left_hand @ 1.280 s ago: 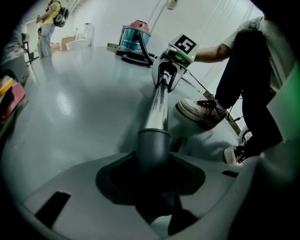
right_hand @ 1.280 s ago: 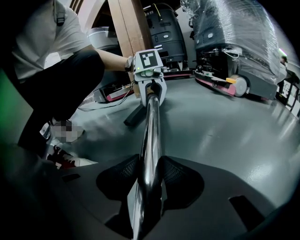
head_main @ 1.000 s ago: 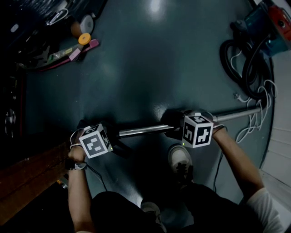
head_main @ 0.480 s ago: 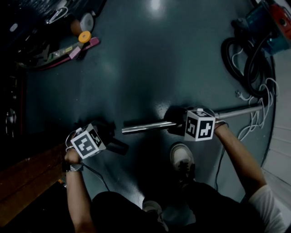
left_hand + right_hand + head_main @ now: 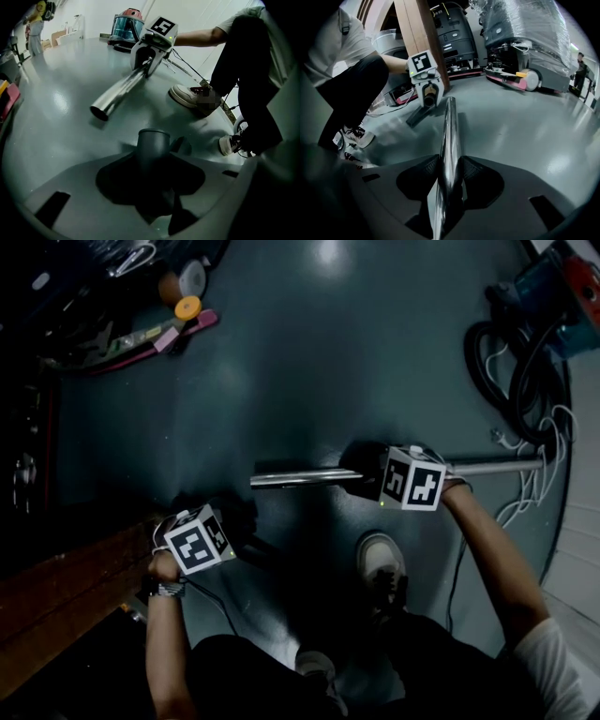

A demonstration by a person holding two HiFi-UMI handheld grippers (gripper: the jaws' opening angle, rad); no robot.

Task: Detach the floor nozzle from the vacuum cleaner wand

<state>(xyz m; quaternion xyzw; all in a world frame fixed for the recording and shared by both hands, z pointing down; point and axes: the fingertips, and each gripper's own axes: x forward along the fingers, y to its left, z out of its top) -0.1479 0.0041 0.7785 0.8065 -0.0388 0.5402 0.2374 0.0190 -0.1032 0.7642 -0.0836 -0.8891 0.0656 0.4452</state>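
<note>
Above floor (image 5: 309, 352), one wand (image 5: 300, 478) (one nozzle (image 5: 152, 140))

Bare floor (image 5: 309, 362) lies open beyond the wand (image 5: 300, 477) and in the gap between its open end and the nozzle neck (image 5: 152, 145). A canister vacuum (image 5: 553, 287), hose coil (image 5: 487, 362) and white cables (image 5: 544, 474) crowd the right. Tape rolls (image 5: 187, 282) clutter the far left, a wooden beam (image 5: 66, 587) blocks the near left, and a shoe (image 5: 380, 563) sits near the wand.

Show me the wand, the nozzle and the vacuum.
wand (image 5: 300, 477): head view, chrome tube near its open end.
nozzle (image 5: 153, 147): left gripper view, grey neck.
vacuum (image 5: 125, 30): left gripper view, canister body.
</note>
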